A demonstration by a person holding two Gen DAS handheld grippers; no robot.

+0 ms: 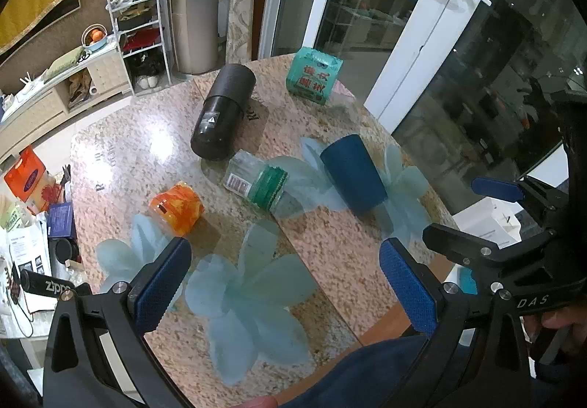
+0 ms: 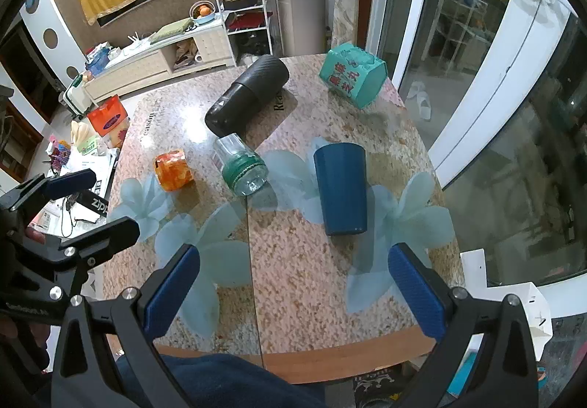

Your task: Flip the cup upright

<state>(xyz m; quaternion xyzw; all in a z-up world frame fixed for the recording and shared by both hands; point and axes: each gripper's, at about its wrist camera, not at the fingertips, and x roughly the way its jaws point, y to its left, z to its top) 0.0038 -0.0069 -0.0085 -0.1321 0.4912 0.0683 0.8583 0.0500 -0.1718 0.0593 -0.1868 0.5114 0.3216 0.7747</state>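
Overhead, both wrist views look down on a speckled stone tabletop [image 2: 293, 279] with pale blue flower prints.

Blue cup [image 2: 341, 184] lies on its side toward the right edge of the tabletop, wide mouth toward the far edge, narrow base toward the near edge. Also seen from the left wrist [image 1: 354, 173]. Nothing touches it.

Left of the cup: clear bottle with green label [image 2: 240, 166] on its side, near but apart from the cup. Behind the bottle, black cylindrical flask [image 2: 247, 98] lying down, its near end just beside the bottle. Orange wrapped packet [image 2: 172, 169] toward the left edge. Teal packet with red characters [image 2: 352, 78] at the far right corner.

Right gripper [image 2: 293, 294] hovers over the near edge, jaws spread wide, holding nothing; cup sits beyond the fingers, closer to the right one. Left gripper [image 1: 284, 292] likewise spread wide and empty, over the near left part of the tabletop.

Print on the bottle label is too small to read. Lettering on the tabletop is partly covered by the flask. Near edge of the tabletop is cut off by dark blue cloth [image 2: 227, 378].
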